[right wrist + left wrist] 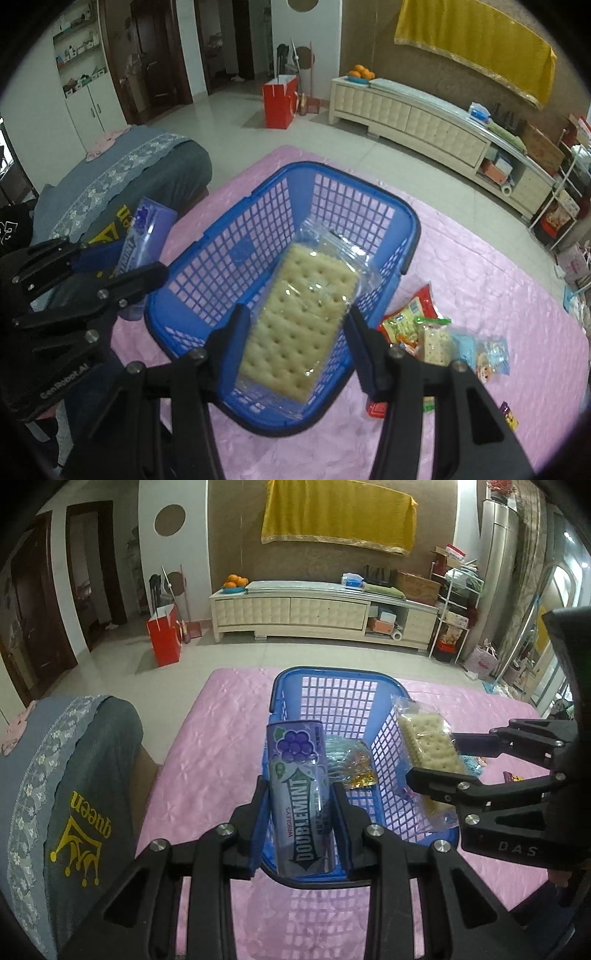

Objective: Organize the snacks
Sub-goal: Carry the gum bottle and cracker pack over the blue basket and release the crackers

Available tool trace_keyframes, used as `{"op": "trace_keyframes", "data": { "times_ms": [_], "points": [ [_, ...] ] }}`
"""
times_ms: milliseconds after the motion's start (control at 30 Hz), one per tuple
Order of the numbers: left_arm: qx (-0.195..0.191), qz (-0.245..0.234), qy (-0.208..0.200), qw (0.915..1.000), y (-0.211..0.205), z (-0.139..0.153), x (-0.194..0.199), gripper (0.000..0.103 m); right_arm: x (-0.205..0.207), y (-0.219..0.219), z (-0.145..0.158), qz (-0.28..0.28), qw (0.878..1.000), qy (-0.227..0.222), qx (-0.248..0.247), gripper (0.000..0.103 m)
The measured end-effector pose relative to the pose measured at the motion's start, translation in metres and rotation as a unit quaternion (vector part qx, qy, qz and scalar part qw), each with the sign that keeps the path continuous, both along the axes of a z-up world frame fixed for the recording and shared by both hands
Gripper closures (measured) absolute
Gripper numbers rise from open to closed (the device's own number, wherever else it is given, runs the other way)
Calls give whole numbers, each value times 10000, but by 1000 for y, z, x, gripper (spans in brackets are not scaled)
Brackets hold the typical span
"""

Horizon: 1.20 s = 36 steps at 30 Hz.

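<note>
Both jaws grip: left gripper (300, 808) holds the Doublemint gum pack (297, 794), right gripper (295, 332) the cracker packet (299, 317), long axes pointing ahead, seemingly over the blue basket (229, 236).

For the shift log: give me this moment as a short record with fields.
left gripper: shut on gum pack, held over the basket's near rim
right gripper: shut on cracker pack, held above the basket
basket: blue, on pink cloth, with a gold-wrapped snack inside
loose snacks: on the cloth, right of the basket
done: neither held pack dropped in yet
</note>
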<state>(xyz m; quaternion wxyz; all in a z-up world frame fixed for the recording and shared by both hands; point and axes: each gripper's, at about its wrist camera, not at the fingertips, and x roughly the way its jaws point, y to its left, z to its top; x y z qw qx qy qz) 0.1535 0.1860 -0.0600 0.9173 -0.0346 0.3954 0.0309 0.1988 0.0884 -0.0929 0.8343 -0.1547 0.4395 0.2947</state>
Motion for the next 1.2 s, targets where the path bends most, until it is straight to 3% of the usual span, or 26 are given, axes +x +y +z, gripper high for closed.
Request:
{"op": "trace_keyframes", "data": {
  "times_ms": [300, 633, 700, 767, 800, 1200],
  "points": [
    [-7, 103, 152, 9998, 4, -10, 3, 74, 1, 7, -21, 32, 9994, 184, -294, 46],
    [65, 84, 130, 9999, 1, -6, -2, 74, 4, 3, -23, 20, 9995, 237, -192, 45],
    [71, 96, 142, 9998, 0, -6, -1, 74, 3, 0, -22, -18, 9997, 188, -168, 40],
    [96, 96, 157, 9998, -1, -6, -2, 74, 3, -3, -21, -80, 9997, 177, -160, 20],
    [109, 86, 160, 9998, 0, -6, -1, 74, 2, -6, -19, -92, 9997, 178, -122, 18],
    [273, -147, 207, 9993, -23, 0, 5, 74, -3, -41, 6, -384, 9991, -20, 192, 15]
  ]
}}
